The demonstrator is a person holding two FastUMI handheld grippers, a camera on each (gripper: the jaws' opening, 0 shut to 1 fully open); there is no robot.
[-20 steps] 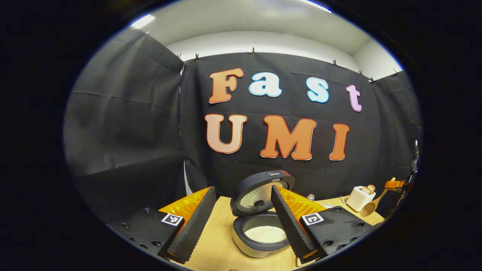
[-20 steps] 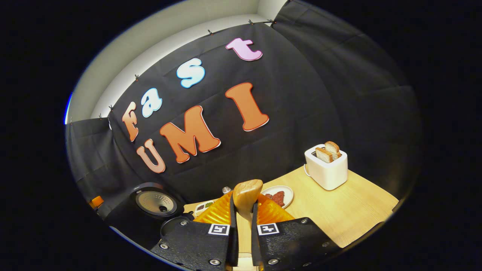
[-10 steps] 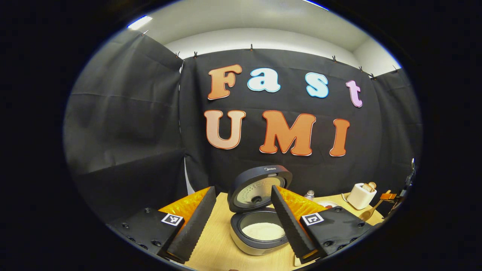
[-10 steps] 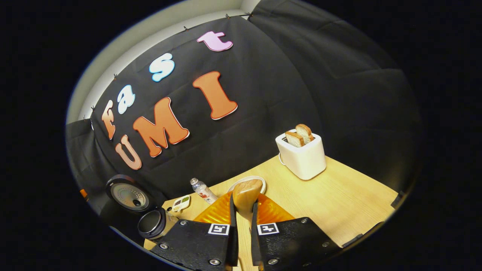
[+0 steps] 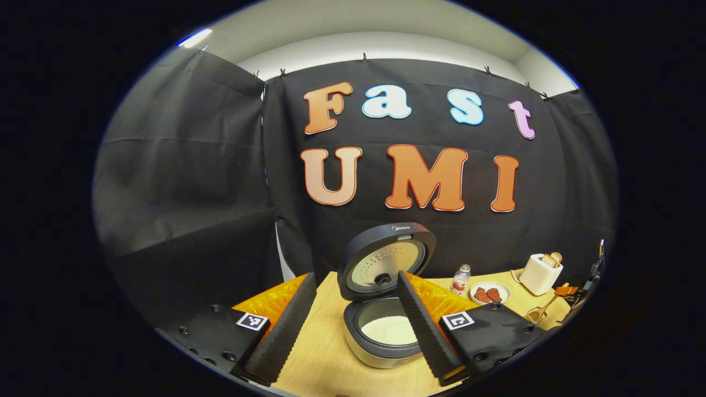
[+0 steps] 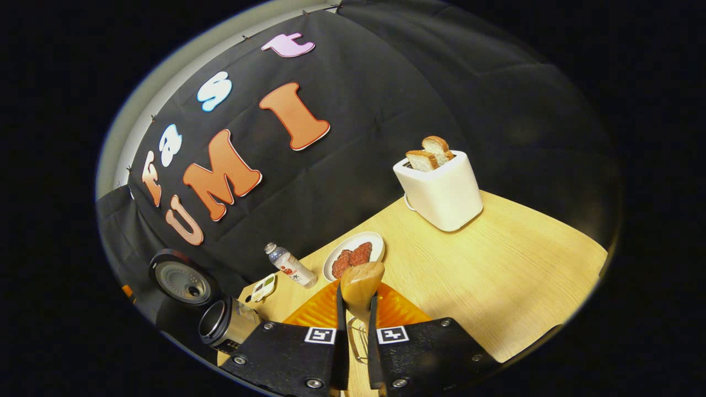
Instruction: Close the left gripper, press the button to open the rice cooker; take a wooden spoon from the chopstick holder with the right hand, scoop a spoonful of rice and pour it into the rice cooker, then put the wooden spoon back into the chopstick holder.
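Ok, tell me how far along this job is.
Done: the cooker stands open, with rice inside. In hand: the right gripper is shut on the spoon, with the wire holder showing just beneath it. Left: likely setting the spoon into the holder and letting go. The left gripper is open.

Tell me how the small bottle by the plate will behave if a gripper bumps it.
The bottle looks tall and narrow on a small base, so it would probably tip easily. Being round, it would likely roll once down, perhaps toward the plate beside it. It seems small and probably light, sliding readily on the smooth table.
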